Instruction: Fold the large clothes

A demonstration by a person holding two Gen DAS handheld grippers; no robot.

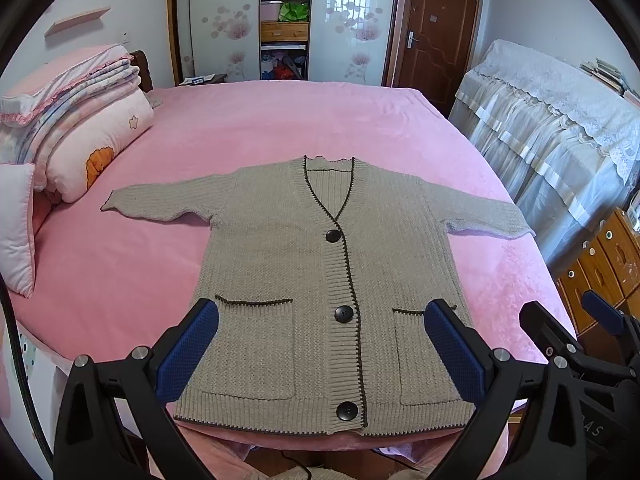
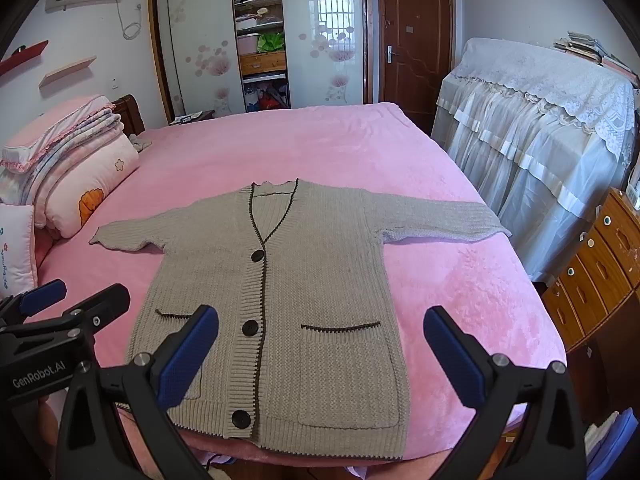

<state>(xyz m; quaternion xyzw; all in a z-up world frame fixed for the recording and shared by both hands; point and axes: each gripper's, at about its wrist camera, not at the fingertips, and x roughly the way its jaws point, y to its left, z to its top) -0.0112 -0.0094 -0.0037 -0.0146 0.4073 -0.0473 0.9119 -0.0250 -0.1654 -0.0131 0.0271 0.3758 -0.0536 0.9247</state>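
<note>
Both grippers are showing black plastic frames: the left gripper and right gripper are wearing ribbed blue pads, silver screws and white "GenRobot.AI" lettering at lower left.

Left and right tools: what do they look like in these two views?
Both match: the left tool and right tool have black angular plastic arms with silver round bolt heads and blue textured pads inside the fingers. The left tool's body, seen from the right wrist, carries white "GenRobot.AI" lettering. No hands or sleeves show.
</note>
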